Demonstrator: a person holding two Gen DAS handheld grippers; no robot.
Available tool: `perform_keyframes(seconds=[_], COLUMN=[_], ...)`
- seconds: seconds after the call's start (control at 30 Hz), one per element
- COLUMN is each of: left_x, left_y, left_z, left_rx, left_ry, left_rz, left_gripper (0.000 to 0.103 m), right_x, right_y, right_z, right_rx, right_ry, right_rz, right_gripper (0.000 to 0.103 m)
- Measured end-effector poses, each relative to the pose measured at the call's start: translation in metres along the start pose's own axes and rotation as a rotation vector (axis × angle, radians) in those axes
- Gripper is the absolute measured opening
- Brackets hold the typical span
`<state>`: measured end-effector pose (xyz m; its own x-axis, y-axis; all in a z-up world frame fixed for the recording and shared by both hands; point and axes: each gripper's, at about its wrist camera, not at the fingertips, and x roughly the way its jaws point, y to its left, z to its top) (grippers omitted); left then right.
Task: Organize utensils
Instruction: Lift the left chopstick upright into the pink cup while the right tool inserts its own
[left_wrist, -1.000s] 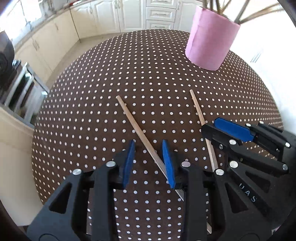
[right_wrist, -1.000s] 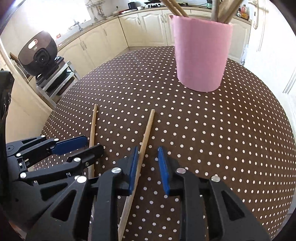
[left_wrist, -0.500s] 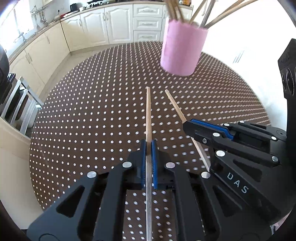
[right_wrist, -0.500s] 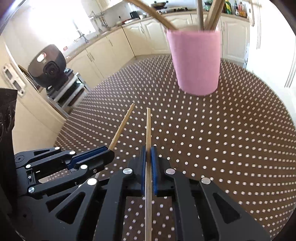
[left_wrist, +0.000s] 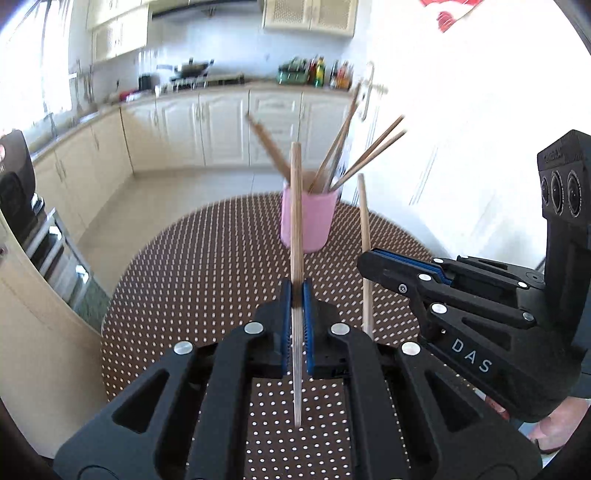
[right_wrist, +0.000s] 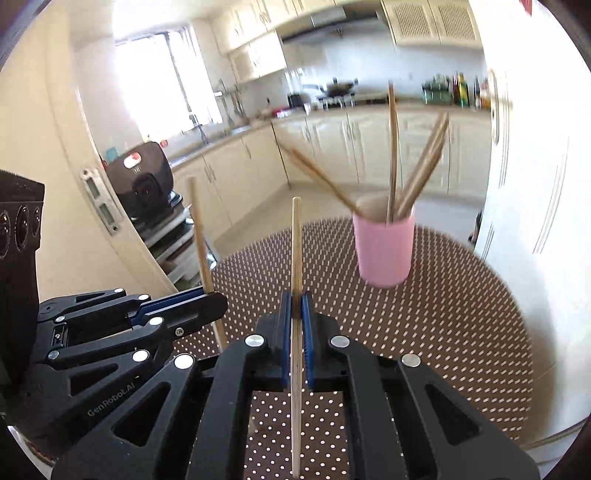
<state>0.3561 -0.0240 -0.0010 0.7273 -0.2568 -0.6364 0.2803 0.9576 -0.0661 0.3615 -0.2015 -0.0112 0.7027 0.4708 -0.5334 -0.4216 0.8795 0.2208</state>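
Note:
My left gripper (left_wrist: 296, 295) is shut on a wooden chopstick (left_wrist: 296, 221) that points up and forward, lifted above the table. My right gripper (right_wrist: 296, 302) is shut on a second wooden chopstick (right_wrist: 296, 251), also lifted. Each gripper shows in the other's view: the right one (left_wrist: 373, 258) with its chopstick (left_wrist: 365, 229), the left one (right_wrist: 218, 301) with its chopstick (right_wrist: 201, 243). A pink cup (left_wrist: 308, 221) holding several chopsticks stands ahead on the table; it also shows in the right wrist view (right_wrist: 384, 251).
The round table has a brown cloth with white dots (left_wrist: 207, 266). White kitchen cabinets (left_wrist: 221, 129) stand behind. A black appliance on a metal rack (right_wrist: 147, 184) is off the table's left side. A white door (right_wrist: 528, 184) is at right.
Both grippers closed on the chopsticks that lay on the table, then lifted and tilted them up. The pink cup now sits farther ahead and lower in both views.

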Motion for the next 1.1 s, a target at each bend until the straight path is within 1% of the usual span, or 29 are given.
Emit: perform_keyframes(seconds=[0.1, 0.17, 0.23, 0.3, 0.4, 0.47, 0.57, 0.63, 0.73, 0.83, 0.9, 1.0, 1.1], left_x=[-0.014, -0.017, -0.023, -0.024, -0.025, -0.018, -0.017, -0.019, -0.015, -0.011, -0.007, 0.002, 0.012], left_y=[-0.009, -0.013, -0.019, -0.021, -0.020, -0.015, -0.011, -0.007, -0.004, 0.001, 0.004, 0.005, 0.004], left_z=[-0.004, -0.005, -0.005, -0.006, -0.004, 0.001, 0.012, 0.021, 0.035, 0.053, 0.066, 0.082, 0.096], left_rx=[0.017, 0.028, 0.035, 0.035, 0.033, 0.019, -0.006, -0.023, -0.037, -0.076, -0.097, -0.117, -0.122], left_ry=[-0.043, -0.047, -0.066, -0.069, -0.086, -0.097, -0.126, -0.179, -0.212, -0.258, -0.289, -0.318, -0.327], left_rz=[-0.009, -0.011, -0.005, -0.010, -0.003, -0.002, 0.006, 0.003, 0.003, -0.034, -0.044, -0.035, -0.019], left_gripper=[0.006, 0.006, 0.006, 0.006, 0.006, 0.006, 0.006, 0.006, 0.006, 0.006, 0.006, 0.006, 0.006], right_x=[-0.019, -0.027, -0.029, -0.028, -0.030, -0.034, -0.042, -0.047, -0.052, -0.054, -0.056, -0.056, -0.054], right_y=[0.004, 0.006, 0.007, 0.005, -0.001, -0.005, -0.014, -0.022, -0.035, -0.046, -0.053, -0.059, -0.065], right_z=[0.003, 0.003, 0.002, 0.001, 0.000, -0.001, 0.005, 0.011, 0.021, 0.032, 0.039, 0.048, 0.057], right_rx=[-0.036, -0.075, -0.092, -0.092, -0.090, -0.081, -0.073, -0.058, -0.042, -0.038, -0.031, -0.023, -0.026], right_ry=[-0.068, -0.098, -0.112, -0.114, -0.128, -0.140, -0.173, -0.197, -0.237, -0.275, -0.303, -0.341, -0.381], right_rz=[-0.018, -0.045, -0.048, -0.046, -0.055, -0.055, -0.063, -0.069, -0.081, -0.110, -0.117, -0.131, -0.149], right_gripper=[0.004, 0.004, 0.004, 0.004, 0.004, 0.004, 0.004, 0.004, 0.004, 0.004, 0.004, 0.004, 0.004])
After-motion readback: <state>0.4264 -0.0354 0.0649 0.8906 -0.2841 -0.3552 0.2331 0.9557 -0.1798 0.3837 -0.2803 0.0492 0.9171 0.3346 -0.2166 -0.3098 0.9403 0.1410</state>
